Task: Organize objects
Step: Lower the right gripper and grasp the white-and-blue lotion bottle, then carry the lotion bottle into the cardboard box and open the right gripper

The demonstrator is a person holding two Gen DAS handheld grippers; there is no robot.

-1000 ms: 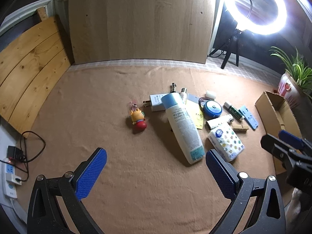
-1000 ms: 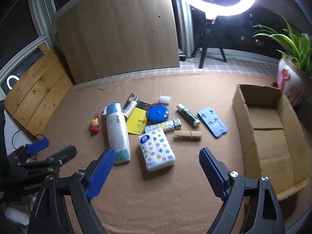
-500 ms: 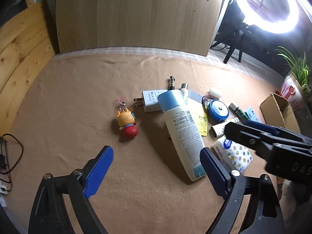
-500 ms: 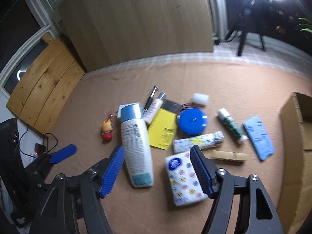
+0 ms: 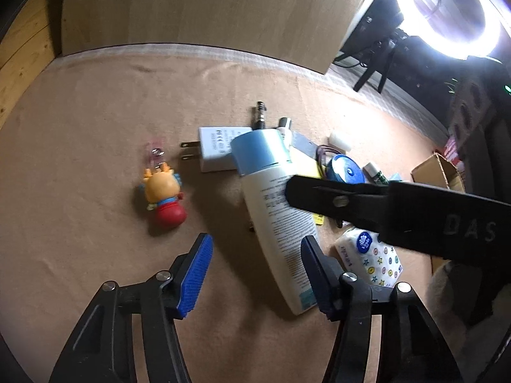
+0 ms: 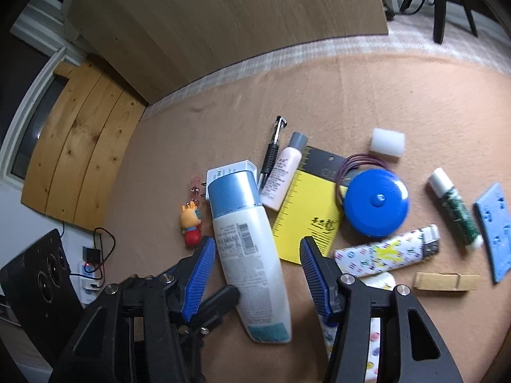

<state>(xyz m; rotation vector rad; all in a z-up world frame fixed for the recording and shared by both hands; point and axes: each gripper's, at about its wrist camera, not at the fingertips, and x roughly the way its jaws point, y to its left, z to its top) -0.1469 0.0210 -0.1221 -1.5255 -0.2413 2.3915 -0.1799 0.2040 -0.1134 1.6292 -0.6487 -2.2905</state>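
Nearest, the right gripper (image 6: 255, 271) straddles the white bottle (image 6: 249, 255), jaws closing, not yet pressing — lined up to lift it. The left gripper (image 5: 255, 274), half-open and closing, holds nothing. Beyond, the clutter sits mid-mat (image 6: 399, 95).

The letters "DAS" stand in raised black on the arm of the right hand-held gripper (image 5: 447, 220) crossing the left wrist view. The white bottle (image 6: 252, 265) carries a barcode and small print too blurred to read. The yellow card (image 6: 306, 220) bears a ruler scale and illegible black characters.
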